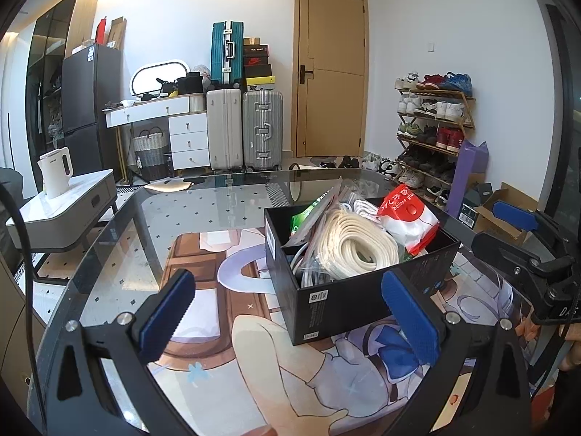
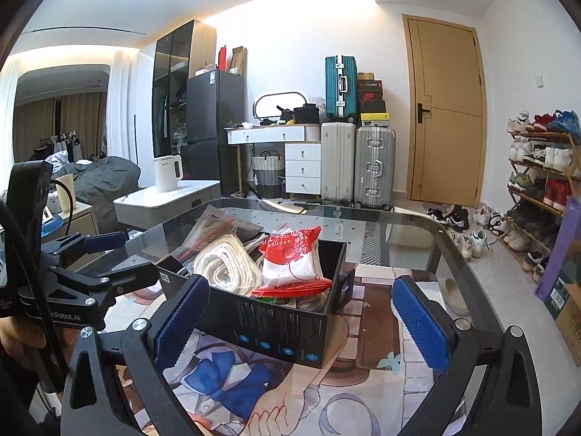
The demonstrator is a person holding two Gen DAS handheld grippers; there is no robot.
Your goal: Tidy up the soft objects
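Left hand-held gripper (image 1: 290, 312): jaws spread wide, nothing held (blue pads). Right hand-held gripper (image 2: 301, 319): likewise wide apart, nothing held.

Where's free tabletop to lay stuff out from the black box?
Free: the printed mat left of the black box, up to bare glass at the table's far edge; also the mat right of the box. Crowded: inside the box, packed with the white rope coil and red-and-white packet.
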